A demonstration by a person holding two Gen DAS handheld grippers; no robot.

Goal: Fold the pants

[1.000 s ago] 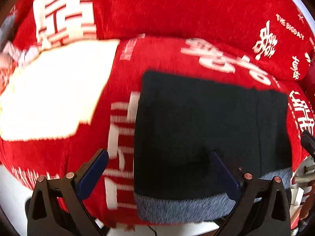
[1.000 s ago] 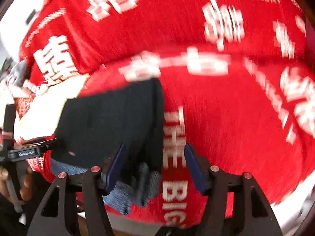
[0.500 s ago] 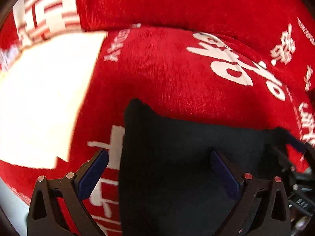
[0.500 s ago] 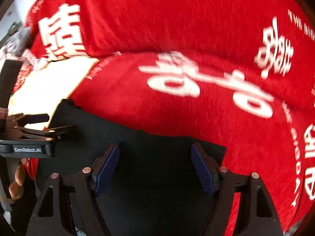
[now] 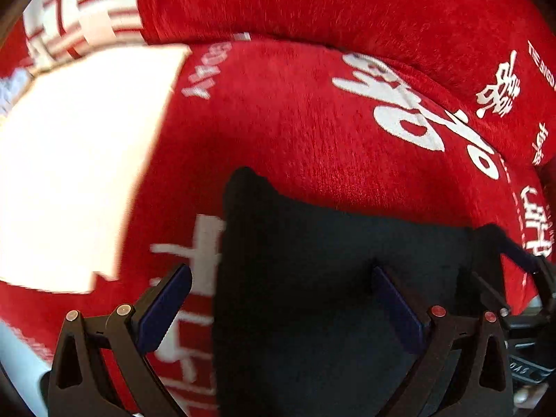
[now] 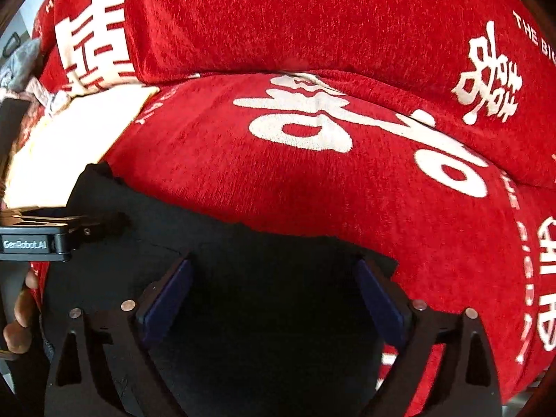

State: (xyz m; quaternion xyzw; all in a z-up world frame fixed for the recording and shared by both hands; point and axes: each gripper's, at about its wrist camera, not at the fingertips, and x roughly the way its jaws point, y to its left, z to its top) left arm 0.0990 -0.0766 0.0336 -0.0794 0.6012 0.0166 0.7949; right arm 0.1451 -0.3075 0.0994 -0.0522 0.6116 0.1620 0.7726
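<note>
The folded black pants (image 5: 330,278) lie flat on the red sofa seat and also fill the lower part of the right wrist view (image 6: 264,305). My left gripper (image 5: 281,299) is open and low over the pants' left part, its left finger over the red cover beside their left edge. My right gripper (image 6: 272,292) is open and low over the pants' right part, both fingers above the black cloth. The left gripper also shows at the left edge of the right wrist view (image 6: 52,232); the right gripper shows at the right edge of the left wrist view (image 5: 521,278).
The sofa wears a red cover with white lettering (image 6: 312,121). Its back cushion (image 5: 312,0) rises just behind the seat. A white patch of the cover (image 5: 69,156) lies to the left. Grey crumpled cloth (image 6: 21,62) sits at the far left.
Both grippers came down and forward over the pants, so the grey waistband left view. In the last half second they barely moved. Both stay open.
</note>
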